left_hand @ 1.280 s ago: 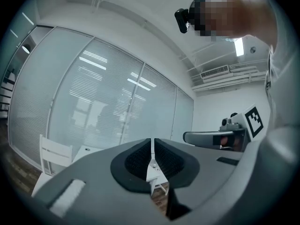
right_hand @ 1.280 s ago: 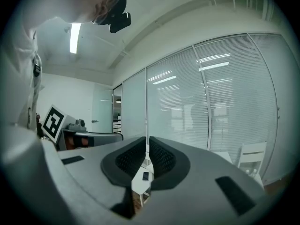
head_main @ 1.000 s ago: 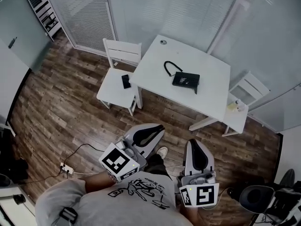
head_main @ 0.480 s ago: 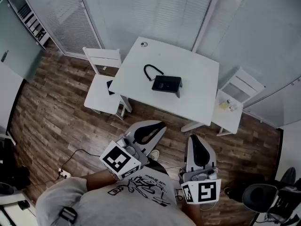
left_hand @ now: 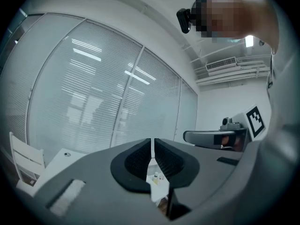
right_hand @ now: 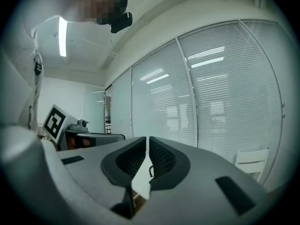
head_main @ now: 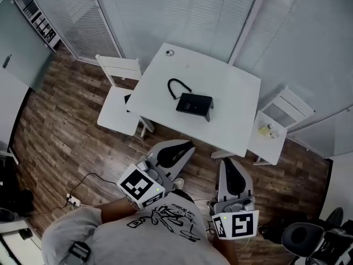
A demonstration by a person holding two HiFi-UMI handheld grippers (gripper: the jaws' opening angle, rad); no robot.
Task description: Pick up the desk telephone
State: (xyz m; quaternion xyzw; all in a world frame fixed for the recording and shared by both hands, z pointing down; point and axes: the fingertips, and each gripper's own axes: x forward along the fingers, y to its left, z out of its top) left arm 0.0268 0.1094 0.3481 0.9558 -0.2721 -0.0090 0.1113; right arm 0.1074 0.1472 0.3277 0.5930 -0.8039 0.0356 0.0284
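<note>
Head view: desk telephone (head_main: 194, 104) lies flat near the middle of the white table (head_main: 237, 93), dark body, with its black cord (head_main: 176, 86) looped on the tabletop at the phone's upper-left corner. Nothing touches the phone. A small round item (head_main: 170, 52) sits at the table's far corner, too small to identify. One white chair (head_main: 117, 95) stands at the table's left side, with a dark flat object (head_main: 128, 99) on its seat, partly hidden under the table edge. A second white chair (head_main: 274, 127) stands at the right side and carries a few small bottles (head_main: 267, 130). Left gripper (head_main: 185, 148) and right gripper (head_main: 228, 167) are both held over the wood floor (head_main: 60, 131), on the near side of the table, well apart from the phone and pointing towards it. Left gripper view: jaws of the left gripper (left_hand: 152, 146) are together, only a hairline slit between the ribbed pads, nothing between them. Right gripper view: jaws of the right gripper (right_hand: 147, 144) are likewise closed and empty; table edge and a bit of cord show through the slit. A cable (head_main: 91, 181) trails across the floor at lower left.
</note>
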